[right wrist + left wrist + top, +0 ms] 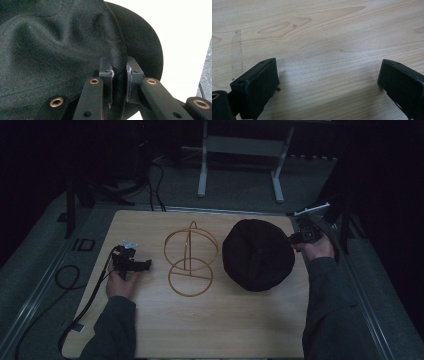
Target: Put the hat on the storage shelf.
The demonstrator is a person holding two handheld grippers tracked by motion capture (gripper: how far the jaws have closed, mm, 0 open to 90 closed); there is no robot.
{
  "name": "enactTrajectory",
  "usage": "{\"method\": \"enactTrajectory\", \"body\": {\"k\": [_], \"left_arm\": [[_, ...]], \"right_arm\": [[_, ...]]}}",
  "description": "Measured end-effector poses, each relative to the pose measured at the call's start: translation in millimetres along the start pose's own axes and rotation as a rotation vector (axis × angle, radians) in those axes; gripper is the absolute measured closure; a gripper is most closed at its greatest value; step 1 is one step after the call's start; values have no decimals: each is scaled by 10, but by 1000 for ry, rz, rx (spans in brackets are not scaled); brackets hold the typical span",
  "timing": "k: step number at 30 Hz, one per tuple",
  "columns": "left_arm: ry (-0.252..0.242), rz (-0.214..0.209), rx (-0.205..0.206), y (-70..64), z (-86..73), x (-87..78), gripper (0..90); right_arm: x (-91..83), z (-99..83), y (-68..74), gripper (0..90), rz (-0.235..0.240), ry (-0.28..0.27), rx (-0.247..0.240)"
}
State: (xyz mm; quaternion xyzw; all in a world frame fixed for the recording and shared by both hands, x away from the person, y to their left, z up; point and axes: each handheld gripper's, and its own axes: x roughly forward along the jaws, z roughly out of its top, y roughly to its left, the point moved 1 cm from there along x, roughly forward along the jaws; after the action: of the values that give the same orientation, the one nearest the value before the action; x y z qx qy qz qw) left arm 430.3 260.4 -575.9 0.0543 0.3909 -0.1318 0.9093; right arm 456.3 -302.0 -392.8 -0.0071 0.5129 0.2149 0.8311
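Fabric first: black woven cloth cap with a stiff rounded brim lies on the right half of the pale wood-grain desk, crown creased into soft folds in the right gripper view. Weave is coarse and matte; the brim edge is smooth and curved.

Right gripper sits at the cap's right edge, held in the person's right hand. Its fingers are nearly closed, pinching a fold of cap fabric at the seam between crown and brim; cloth is bunched up between the two metal pads.

Left gripper rests low over the left part of the desk, in the person's left hand. Its fingers stand wide apart with nothing between them, bare wood grain below.

Thin golden wire stand, made of two hoops, one upright and one flat at the base, joined by a straight post, stands between the two grippers, just left of the cap and not touching it.

Marking "ID" reads on the grey surface beside the desk's left edge. No labels legible on the cap.
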Motion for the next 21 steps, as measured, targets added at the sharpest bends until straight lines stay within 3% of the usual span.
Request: {"method": "enactTrajectory", "body": {"k": [12, 21], "left_arm": [[0, 0, 1, 1, 0, 0, 29], [0, 0, 0, 0, 0, 0, 29]], "right_arm": [[-176, 67, -11, 791, 44, -25, 15], [-292, 106, 25, 789, 41, -35, 6]]}}
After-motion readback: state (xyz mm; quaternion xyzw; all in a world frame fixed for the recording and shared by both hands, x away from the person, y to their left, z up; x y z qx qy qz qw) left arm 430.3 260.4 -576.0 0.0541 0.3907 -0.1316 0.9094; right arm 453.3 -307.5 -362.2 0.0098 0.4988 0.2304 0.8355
